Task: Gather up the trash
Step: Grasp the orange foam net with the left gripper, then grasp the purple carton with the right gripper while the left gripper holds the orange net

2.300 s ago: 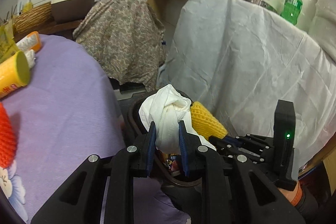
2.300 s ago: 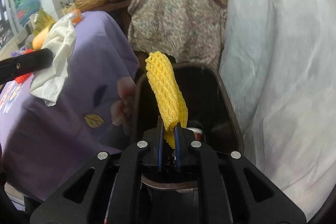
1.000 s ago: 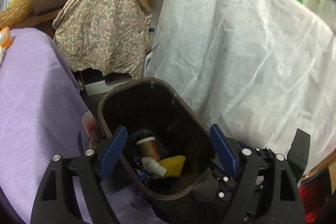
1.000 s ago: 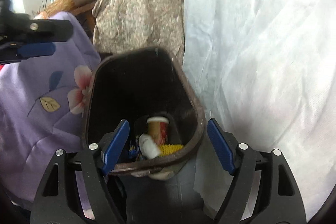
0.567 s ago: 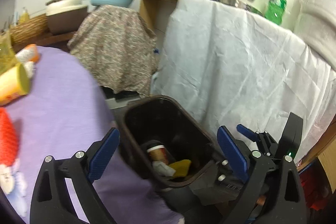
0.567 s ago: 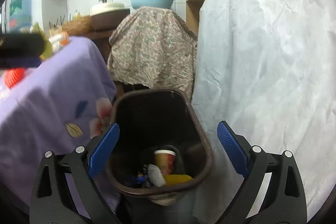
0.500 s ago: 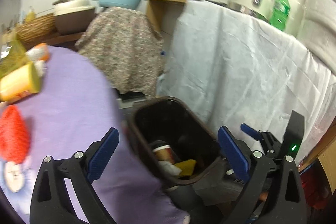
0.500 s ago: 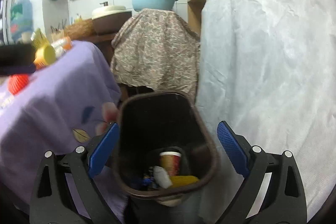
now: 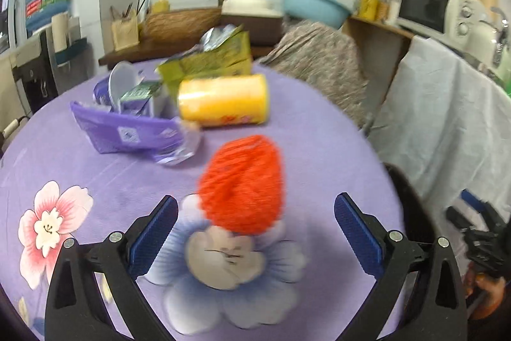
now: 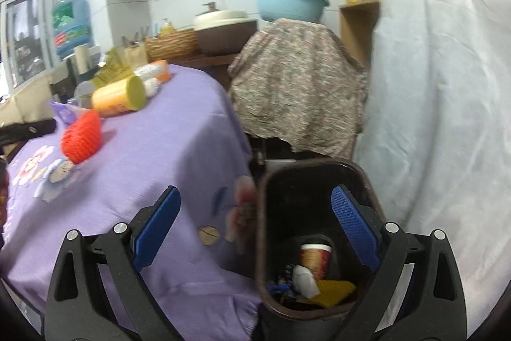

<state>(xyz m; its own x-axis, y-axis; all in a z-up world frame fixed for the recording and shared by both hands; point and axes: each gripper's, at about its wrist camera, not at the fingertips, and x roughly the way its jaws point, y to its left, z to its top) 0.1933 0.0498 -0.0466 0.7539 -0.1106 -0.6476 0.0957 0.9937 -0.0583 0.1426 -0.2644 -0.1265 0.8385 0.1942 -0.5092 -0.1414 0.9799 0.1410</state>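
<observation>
Now swung off the bin and onto the table: left gripper (image 9: 255,232) spread wide, empty, framing the red foam net (image 9: 242,184) at 12 o'clock, so next pickup likely. Yellow canister (image 9: 223,106), purple wrapper (image 9: 127,130) and green bag (image 9: 210,59) further at 11 o'clock on the purple table (image 9: 319,133). Right gripper (image 10: 252,226) also released, nothing held, over the brown bin (image 10: 265,245) now holding cup (image 10: 314,258), white tissue (image 10: 305,278), yellow net (image 10: 335,288).
</observation>
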